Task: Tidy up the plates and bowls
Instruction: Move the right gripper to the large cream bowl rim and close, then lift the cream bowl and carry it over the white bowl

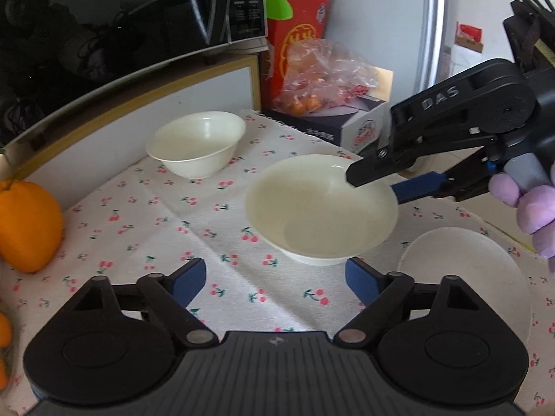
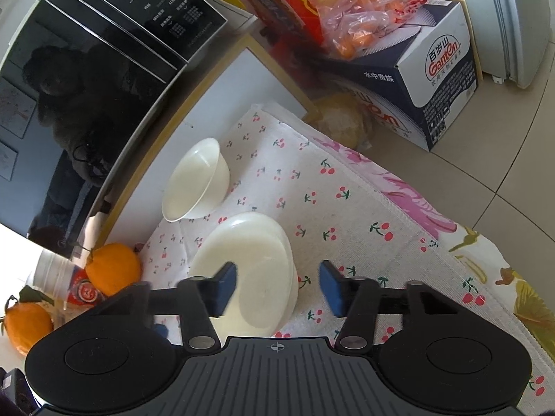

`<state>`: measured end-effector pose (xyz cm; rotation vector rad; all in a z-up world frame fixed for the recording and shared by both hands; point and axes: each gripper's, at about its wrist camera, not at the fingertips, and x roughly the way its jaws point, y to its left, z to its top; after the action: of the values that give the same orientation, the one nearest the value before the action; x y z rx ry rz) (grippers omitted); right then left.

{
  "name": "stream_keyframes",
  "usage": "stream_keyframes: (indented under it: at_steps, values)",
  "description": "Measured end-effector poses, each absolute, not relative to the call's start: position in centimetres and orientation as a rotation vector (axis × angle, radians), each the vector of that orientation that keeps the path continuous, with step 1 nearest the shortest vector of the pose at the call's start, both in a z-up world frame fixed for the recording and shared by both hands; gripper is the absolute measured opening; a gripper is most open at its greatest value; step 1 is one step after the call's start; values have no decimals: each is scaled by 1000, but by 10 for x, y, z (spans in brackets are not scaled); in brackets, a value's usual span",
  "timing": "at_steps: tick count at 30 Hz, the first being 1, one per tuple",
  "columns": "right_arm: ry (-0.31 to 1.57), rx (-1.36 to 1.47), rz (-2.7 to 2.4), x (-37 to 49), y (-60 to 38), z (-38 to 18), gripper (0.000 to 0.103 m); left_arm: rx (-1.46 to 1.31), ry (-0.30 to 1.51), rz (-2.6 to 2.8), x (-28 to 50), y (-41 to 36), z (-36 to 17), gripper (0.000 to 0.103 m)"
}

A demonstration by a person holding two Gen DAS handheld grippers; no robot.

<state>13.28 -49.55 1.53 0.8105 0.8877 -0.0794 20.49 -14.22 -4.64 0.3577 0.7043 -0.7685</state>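
Observation:
Two white bowls stand on a cherry-print cloth (image 1: 138, 225). The near bowl (image 1: 322, 208) (image 2: 256, 253) is in the middle and the far bowl (image 1: 196, 144) (image 2: 194, 183) sits behind it by the cabinet. A white plate (image 1: 464, 277) lies to the right of the near bowl. My right gripper (image 1: 374, 187) (image 2: 277, 287) straddles the near bowl's rim, with one finger over the inside and the other outside. A gap shows at the outer pad, so it is open. My left gripper (image 1: 275, 280) is open just in front of the near bowl, with nothing between its fingers.
A black microwave (image 1: 121, 17) sits on a white cabinet behind the cloth. Oranges (image 1: 27, 225) lie at the left edge. A plastic bag of oranges (image 1: 319, 76) rests on a printed box (image 2: 440, 69) at the back right. A gloved hand (image 1: 534, 208) holds the right gripper.

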Motion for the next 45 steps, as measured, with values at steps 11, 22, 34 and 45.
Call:
stream_keyframes:
  at_steps: [11, 22, 34, 45]
  values:
    - [908, 778, -53, 136, -487, 14, 13, 319, 704, -838, 203, -152, -48, 67]
    - [906, 729, -37, 136, -482, 20, 11, 315, 700, -839, 205, -157, -49, 62]
    - [881, 706, -15, 133, -477, 33, 11, 319, 664, -829, 201, -152, -39, 62]
    - [861, 685, 16, 124, -470, 53, 11, 338, 623, -809, 189, -145, -26, 64]
